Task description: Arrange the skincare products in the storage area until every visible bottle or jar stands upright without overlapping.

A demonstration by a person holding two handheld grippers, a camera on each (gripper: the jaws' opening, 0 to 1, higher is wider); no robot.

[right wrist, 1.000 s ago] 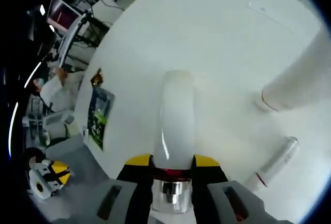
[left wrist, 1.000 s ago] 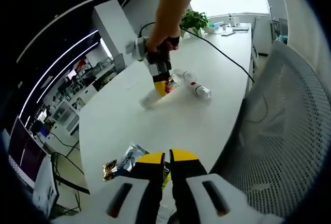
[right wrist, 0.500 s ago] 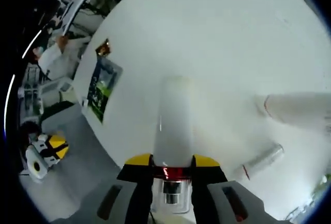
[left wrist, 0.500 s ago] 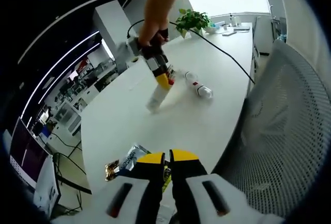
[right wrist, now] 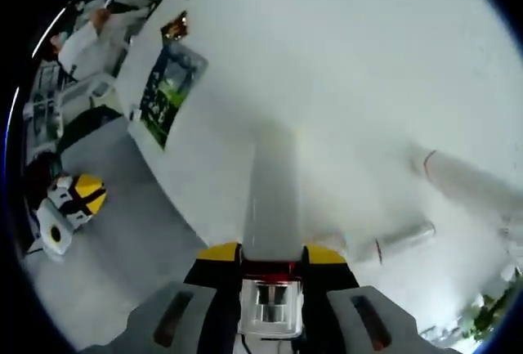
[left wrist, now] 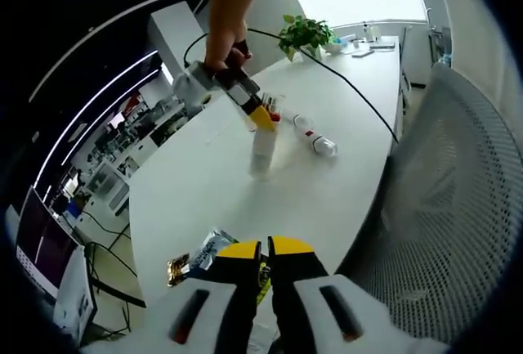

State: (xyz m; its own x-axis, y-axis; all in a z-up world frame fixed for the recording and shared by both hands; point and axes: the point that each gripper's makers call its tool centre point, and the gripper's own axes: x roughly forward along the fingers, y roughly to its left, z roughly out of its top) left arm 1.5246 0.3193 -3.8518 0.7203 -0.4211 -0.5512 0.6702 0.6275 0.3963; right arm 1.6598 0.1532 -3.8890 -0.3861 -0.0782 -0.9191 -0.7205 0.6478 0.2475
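Bottle [right wrist: 274, 199] gripped — table [right wrist: 368, 68] roomy

Frosted, translucent plastic bottle [right wrist: 274, 194] with a red band and clear glossy cap. Smooth matt white table [left wrist: 212, 174]. Glossy foil sachet [right wrist: 169, 80]. White mesh chair back [left wrist: 449, 207]. Yellow and white hard-plastic right gripper [right wrist: 272, 257].

Left gripper [left wrist: 267, 246]: jaws together, low over the table [left wrist: 204, 182] edge. Snack packet [left wrist: 196, 254] just beside its tips. Well ahead: right gripper [left wrist: 260, 117] clamping a white bottle [left wrist: 263, 145] upright; further bottle [left wrist: 314, 136] lying flat beyond.
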